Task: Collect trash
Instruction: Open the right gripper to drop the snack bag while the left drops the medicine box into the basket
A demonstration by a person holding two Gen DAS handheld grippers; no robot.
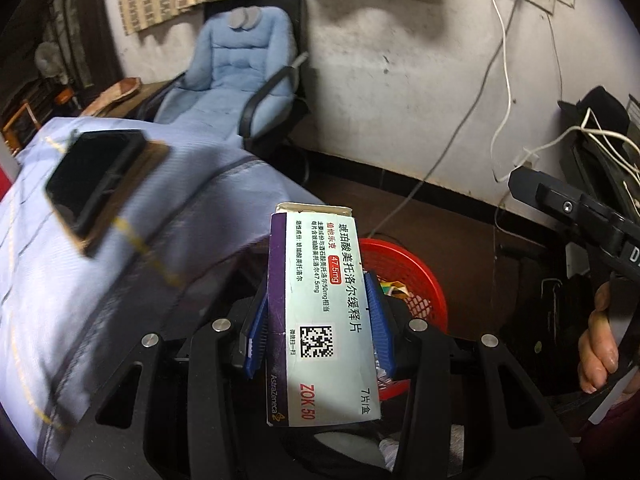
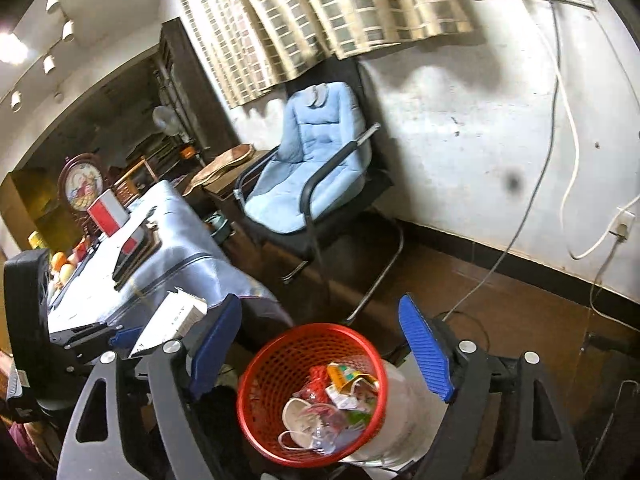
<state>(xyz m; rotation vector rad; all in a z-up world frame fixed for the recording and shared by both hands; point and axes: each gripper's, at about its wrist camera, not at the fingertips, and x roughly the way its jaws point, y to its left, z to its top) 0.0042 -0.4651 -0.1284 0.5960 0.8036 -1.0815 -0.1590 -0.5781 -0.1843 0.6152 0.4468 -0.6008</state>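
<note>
A medicine box [image 1: 320,312], pale green and purple with printed Chinese text and a QR code, is clamped between the blue pads [image 1: 378,320] of the left tool [image 1: 316,320]. The box is held lengthwise along the fingers, its far flap end pointing away from the camera. Behind and below it, a red mesh basket [image 1: 416,276] is seen on the dark floor, partly hidden by the box and the right-hand pad.

In the right wrist view, the right tool [image 2: 320,344] is held wide apart with nothing between its blue pads [image 2: 426,350], directly above the red mesh basket [image 2: 256,384]. Wrappers, crumpled paper and clear plastic are seen lying inside the basket. The left tool [image 2: 132,336] with the medicine box [image 2: 168,324] is seen at the left, just beside the basket and higher than its rim.

A worktop [image 1: 100,248] covered with a light blue cloth is seen at the left, with a dark rectangular object [image 1: 92,176] lying on it. A chair [image 2: 308,176] with a light blue cushion stands against the white wall, under a checked curtain [image 2: 312,20].
</note>
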